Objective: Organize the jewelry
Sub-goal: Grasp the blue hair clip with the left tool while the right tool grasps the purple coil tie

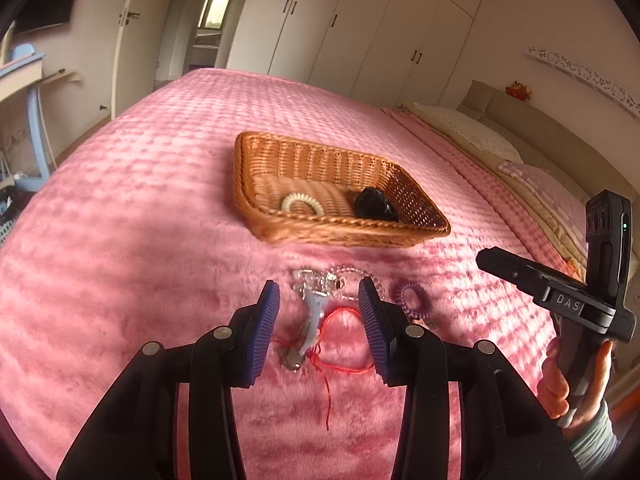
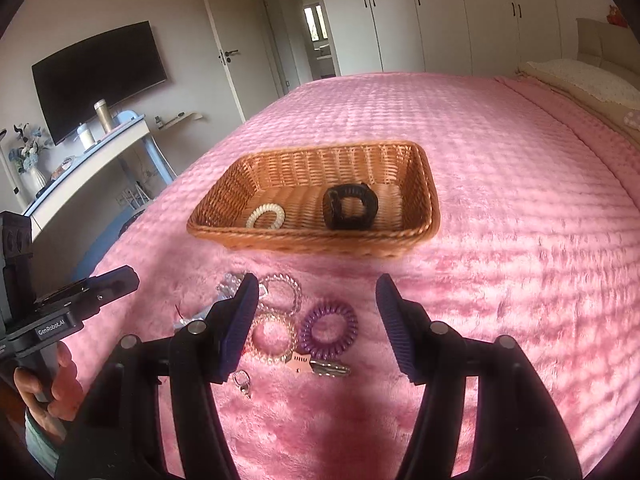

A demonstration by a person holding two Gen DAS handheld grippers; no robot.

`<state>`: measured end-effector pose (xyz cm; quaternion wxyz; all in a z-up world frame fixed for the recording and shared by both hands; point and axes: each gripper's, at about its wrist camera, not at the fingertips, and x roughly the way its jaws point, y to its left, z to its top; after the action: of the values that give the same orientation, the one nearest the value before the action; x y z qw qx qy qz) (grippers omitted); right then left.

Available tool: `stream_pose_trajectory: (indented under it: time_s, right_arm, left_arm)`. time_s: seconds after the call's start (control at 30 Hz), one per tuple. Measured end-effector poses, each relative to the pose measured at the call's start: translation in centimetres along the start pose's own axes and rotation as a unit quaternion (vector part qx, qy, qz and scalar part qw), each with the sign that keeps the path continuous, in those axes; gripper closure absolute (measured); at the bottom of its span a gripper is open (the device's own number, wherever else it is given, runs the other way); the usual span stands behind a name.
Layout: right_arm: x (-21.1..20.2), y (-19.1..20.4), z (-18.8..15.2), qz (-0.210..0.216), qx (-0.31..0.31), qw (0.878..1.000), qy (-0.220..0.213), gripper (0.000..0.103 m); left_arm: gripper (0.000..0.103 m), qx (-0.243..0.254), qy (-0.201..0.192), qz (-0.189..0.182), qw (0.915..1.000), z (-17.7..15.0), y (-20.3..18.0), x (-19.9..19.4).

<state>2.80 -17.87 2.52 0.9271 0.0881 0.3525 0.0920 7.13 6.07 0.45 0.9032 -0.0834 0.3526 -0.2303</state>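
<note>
On the pink bedspread (image 1: 140, 240), both grippers' fingers gape; only the right view shows the star charm (image 2: 299, 360).

left gripper (image 1: 319, 322) gapes over a red cord (image 1: 345, 338) and silver clip (image 1: 314, 300) near the basket (image 1: 340, 232).

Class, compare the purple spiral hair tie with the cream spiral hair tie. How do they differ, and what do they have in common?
Colour: the purple spiral hair tie is purple; the cream spiral hair tie is off-white.
Place: the purple one lies on the pink blanket, among other pieces outside the wicker basket; the cream one lies inside the basket.
Neighbour: the cream one shares the basket with a black band.
Both are coiled rings lying flat, ungripped.
</note>
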Motion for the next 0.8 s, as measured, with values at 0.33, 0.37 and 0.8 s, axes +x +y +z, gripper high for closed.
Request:
stream_pose_trajectory:
  time_s: [0.33, 0.37, 0.8]
  right_arm:
    - [3.9, -1.7, -2.7, -0.031, 0.004, 0.999, 0.031, 0.059]
    - [4.3, -1.9, -2.9, -0.030, 0.007, 0.999, 0.035, 0.060]
    - [6.4, -2.2, -3.0, -0.029, 0.008, 0.998, 0.060, 0.064]
  left_arm:
    - [0.065, -0.029, 0.051, -0.026, 0.9979, -1.1, 2.0, 2.5]
    - [0.065, -0.026, 0.057, -0.028, 0.9976, -1.1, 1.8, 2.9]
    - [0.072, 0.058, 0.157, 0.006, 0.9859, -0.5, -0.6, 8.0]
